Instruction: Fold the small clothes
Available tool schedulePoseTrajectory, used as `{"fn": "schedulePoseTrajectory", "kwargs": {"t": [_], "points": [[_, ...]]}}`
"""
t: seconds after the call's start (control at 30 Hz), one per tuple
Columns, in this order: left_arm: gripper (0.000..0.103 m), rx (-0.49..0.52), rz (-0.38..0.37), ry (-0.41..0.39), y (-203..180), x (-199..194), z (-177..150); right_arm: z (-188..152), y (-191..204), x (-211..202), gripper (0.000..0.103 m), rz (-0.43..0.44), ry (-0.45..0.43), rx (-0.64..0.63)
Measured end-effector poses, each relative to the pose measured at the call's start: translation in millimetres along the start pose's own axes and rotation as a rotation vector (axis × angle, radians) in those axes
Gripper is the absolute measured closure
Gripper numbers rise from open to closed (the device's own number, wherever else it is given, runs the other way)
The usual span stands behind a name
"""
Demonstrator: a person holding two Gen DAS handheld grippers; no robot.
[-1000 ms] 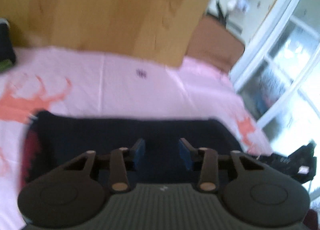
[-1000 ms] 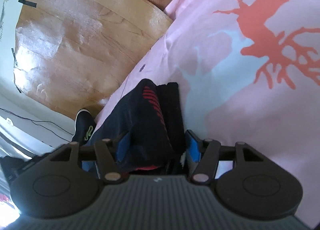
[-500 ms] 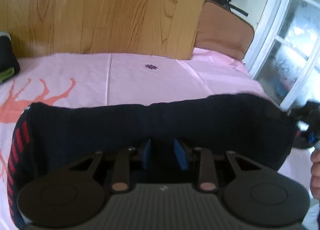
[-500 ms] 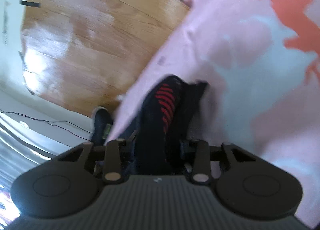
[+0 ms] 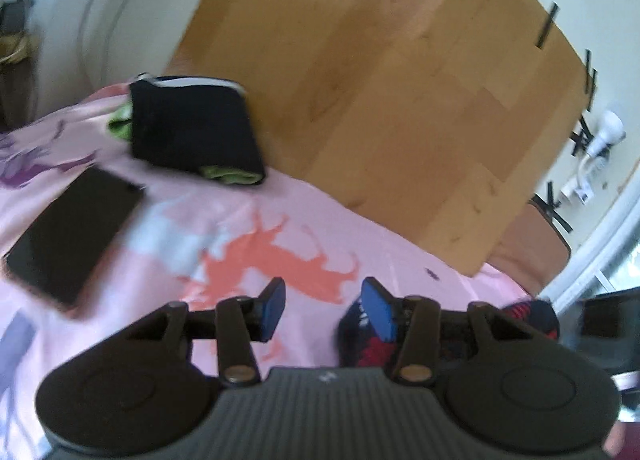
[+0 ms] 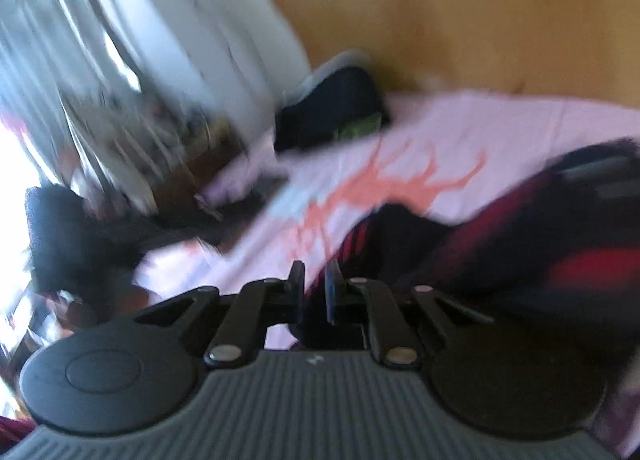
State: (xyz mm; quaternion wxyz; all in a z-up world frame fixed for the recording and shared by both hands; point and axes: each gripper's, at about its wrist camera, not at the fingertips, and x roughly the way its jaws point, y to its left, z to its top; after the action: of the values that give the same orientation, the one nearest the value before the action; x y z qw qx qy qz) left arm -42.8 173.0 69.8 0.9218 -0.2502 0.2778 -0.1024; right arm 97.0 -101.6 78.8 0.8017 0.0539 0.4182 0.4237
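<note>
A dark navy sock with red stripes [image 5: 370, 348] lies on the pink bedsheet [image 5: 160, 228], just right of my left gripper [image 5: 324, 310], which is open and empty above the sheet. In the blurred right wrist view the same sock [image 6: 500, 244] stretches from the right side toward my right gripper [image 6: 314, 288], whose fingers stand nearly closed. Dark fabric sits just behind them; whether they pinch it is unclear.
A folded black garment with green trim [image 5: 192, 132] lies at the back left by the wooden headboard [image 5: 380, 80]. A black phone [image 5: 72, 232] lies on the sheet at left. Curtains [image 6: 120, 40] hang beyond the bed's edge.
My left gripper has opened, let go of the sock and swung left toward the phone. My right gripper has turned with the sock, its fingers now nearly together.
</note>
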Motion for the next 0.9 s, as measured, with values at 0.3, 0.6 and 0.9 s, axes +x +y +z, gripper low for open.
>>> {"fn": "schedulePoseTrajectory", "kwargs": {"t": [0.3, 0.6, 0.9], "points": [[0.055, 0.072, -0.13, 0.038, -27, 24, -2, -18, -23, -85, 0.063, 0.159, -0.228, 0.018], [0.047, 0.299, -0.278, 0.223, -142, 89, -27, -115, -126, -225, 0.047, -0.187, -0.656, 0.448], [0.052, 0.473, -0.355, 0.375, -222, 128, -74, -183, -196, -218, 0.036, -0.135, -0.633, 0.805]]}}
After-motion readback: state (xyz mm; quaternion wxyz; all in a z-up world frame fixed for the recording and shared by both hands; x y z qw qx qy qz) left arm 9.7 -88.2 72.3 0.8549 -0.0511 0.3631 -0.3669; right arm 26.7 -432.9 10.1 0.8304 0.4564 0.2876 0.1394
